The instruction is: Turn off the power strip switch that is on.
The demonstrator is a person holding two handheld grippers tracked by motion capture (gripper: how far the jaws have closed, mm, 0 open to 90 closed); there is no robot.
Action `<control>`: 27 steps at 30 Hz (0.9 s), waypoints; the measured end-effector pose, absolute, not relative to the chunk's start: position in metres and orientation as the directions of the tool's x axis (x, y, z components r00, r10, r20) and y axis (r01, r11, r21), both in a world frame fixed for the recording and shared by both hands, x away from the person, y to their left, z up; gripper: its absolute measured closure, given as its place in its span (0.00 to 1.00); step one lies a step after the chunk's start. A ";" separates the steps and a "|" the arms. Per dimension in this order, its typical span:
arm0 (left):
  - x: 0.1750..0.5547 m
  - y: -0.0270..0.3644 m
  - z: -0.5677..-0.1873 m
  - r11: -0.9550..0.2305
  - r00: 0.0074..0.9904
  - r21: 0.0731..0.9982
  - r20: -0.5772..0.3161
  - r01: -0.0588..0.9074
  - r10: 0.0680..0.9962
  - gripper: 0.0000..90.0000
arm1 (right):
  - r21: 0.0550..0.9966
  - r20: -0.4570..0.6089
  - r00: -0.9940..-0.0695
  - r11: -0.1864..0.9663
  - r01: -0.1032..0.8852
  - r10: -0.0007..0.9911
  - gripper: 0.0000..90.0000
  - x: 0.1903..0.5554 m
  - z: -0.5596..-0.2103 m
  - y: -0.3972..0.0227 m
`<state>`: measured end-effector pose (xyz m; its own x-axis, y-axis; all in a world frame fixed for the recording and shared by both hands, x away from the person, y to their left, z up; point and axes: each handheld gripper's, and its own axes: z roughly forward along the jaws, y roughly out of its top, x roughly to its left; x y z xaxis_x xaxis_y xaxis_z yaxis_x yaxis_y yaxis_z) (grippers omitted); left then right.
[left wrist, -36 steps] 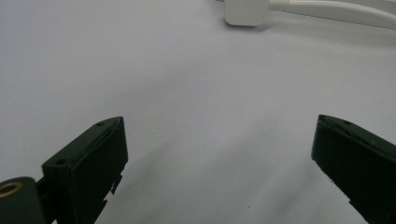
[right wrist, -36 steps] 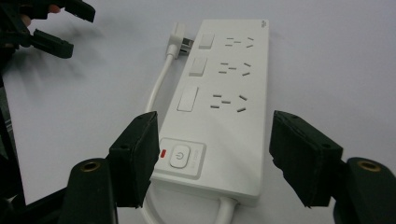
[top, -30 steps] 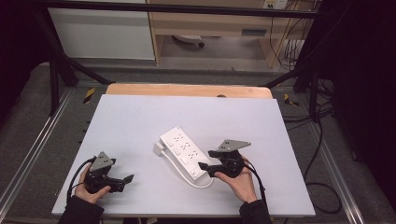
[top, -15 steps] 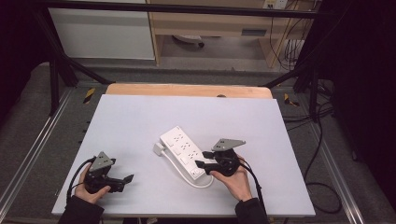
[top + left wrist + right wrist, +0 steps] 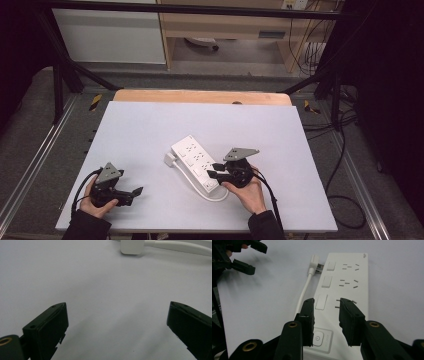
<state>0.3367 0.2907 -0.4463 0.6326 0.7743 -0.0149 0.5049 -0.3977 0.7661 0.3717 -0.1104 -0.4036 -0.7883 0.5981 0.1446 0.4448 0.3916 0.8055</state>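
Note:
A white power strip (image 5: 192, 157) lies diagonally at the table's middle, with its plug (image 5: 170, 159) beside its left edge and its cable (image 5: 216, 196) looping round the near end. My right gripper (image 5: 214, 169) hovers over that near end. In the right gripper view its jaws stand a little apart (image 5: 326, 302), nothing between them, above the strip's (image 5: 359, 290) nearest rocker switch (image 5: 321, 301) and round power button (image 5: 319, 337). My left gripper (image 5: 132, 192) rests at the front left, wide open (image 5: 118, 305) over bare table, with the plug (image 5: 131, 246) far ahead.
The table is a white board (image 5: 150, 130) with a wooden strip (image 5: 200, 96) along its far edge. Black frame posts (image 5: 60, 75) and floor cables (image 5: 345, 150) surround it. In the right gripper view the left gripper (image 5: 249, 257) shows at the top left.
My right gripper has edged slightly left and forward over the strip's near end. The left gripper and the strip have stayed put.

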 end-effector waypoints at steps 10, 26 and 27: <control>0.337 0.291 -0.446 -0.398 0.633 0.766 -0.015 0.505 0.774 0.04 | 0.801 0.148 -0.794 0.400 0.446 0.589 0.83 0.374 -0.406 -0.101; 0.337 0.291 -0.446 -0.399 0.632 0.766 -0.014 0.505 0.775 0.04 | 0.792 0.159 -0.800 0.409 0.453 0.578 0.93 0.378 -0.412 -0.089; 0.337 0.291 -0.446 -0.398 0.632 0.766 -0.014 0.504 0.775 0.04 | 0.793 0.162 -0.802 0.408 0.453 0.575 0.94 0.378 -0.413 -0.088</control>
<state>0.3367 0.2910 -0.4464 0.6323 0.7746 -0.0142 0.5045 -0.3977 0.7664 0.3783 -0.0882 -0.4127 -0.8017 0.5753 0.1620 0.4531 0.4082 0.7926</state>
